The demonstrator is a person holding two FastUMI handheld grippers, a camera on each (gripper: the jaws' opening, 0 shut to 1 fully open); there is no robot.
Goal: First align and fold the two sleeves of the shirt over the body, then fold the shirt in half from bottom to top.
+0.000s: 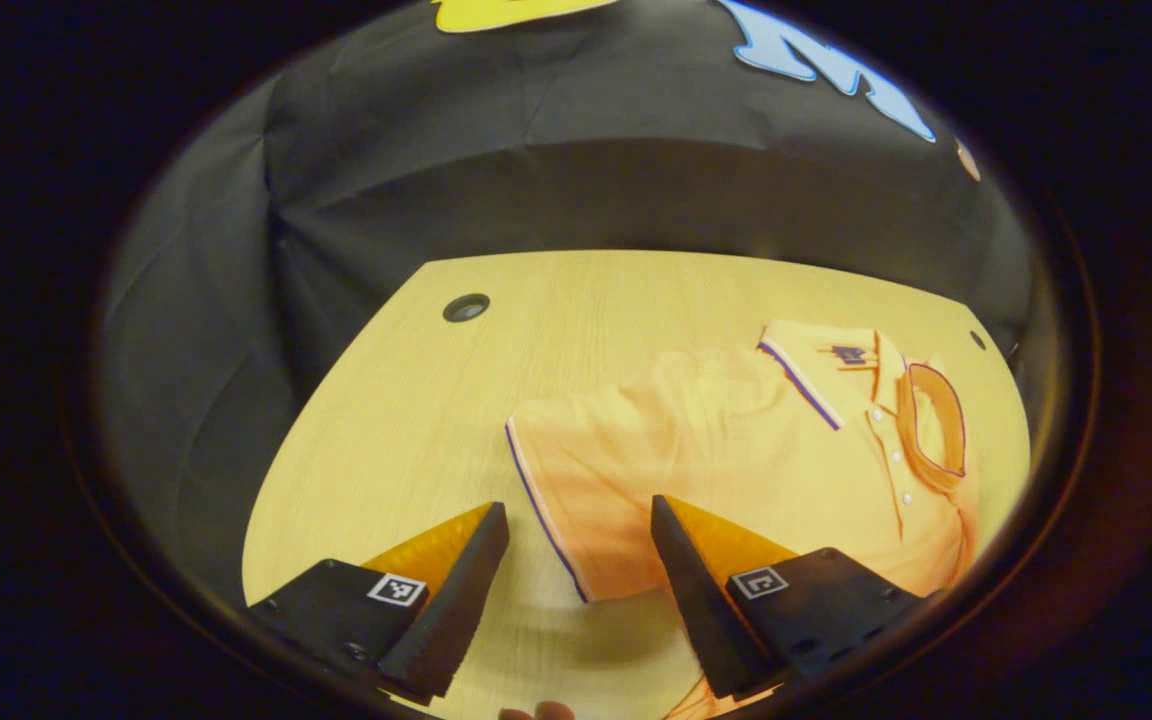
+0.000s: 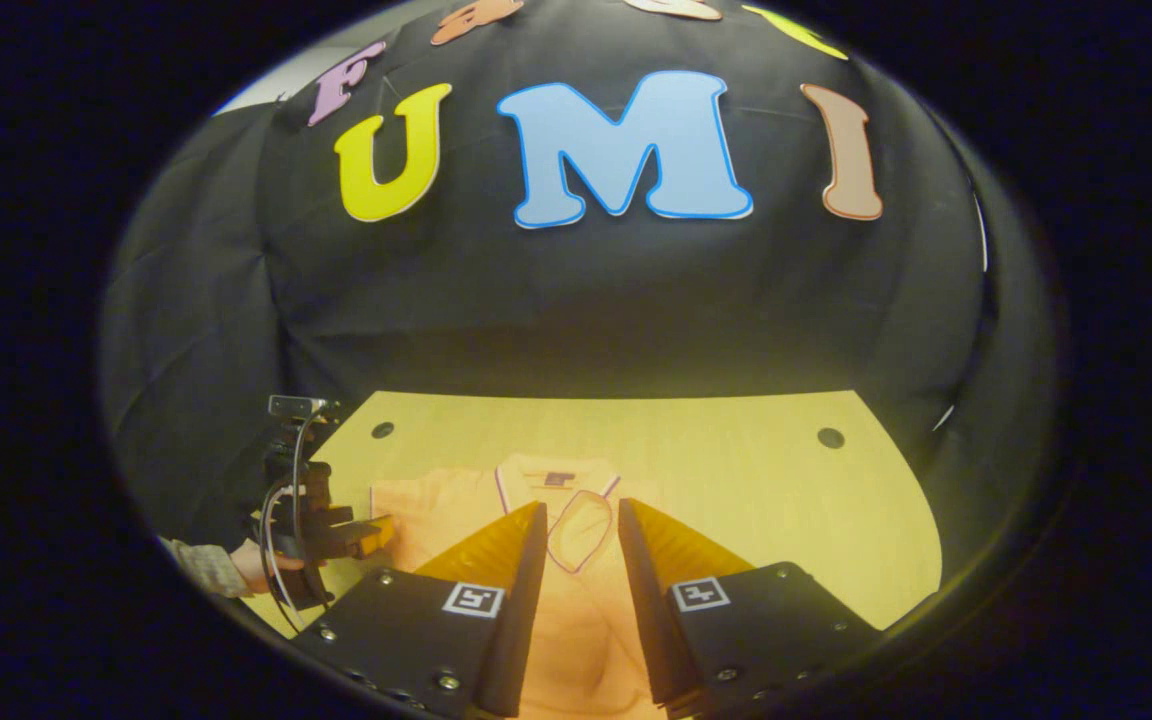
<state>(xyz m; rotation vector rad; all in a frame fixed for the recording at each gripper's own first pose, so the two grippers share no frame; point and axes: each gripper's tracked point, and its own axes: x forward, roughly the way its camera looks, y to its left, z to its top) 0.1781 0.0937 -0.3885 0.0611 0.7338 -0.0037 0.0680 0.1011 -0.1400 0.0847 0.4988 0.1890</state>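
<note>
Both hand-held grippers hover open above the shirt [image 1: 736,450].

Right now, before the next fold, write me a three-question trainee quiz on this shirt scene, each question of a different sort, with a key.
1. True or false: the left gripper is clamped on the shirt.
2. Multiple choice: in the left gripper view, the sleeve with the striped cuff lies A) spread flat on the bare table, B) folded over the shirt's chest beside the collar, C) hanging off the table edge.
3. Fill in: in the right gripper view, the right gripper hovers with its fingers apart, and between them shows the shirt's ____.

Key: 1 false, its fingers stand open above the other sleeve's striped hem; 2 B; 3 collar.
</note>
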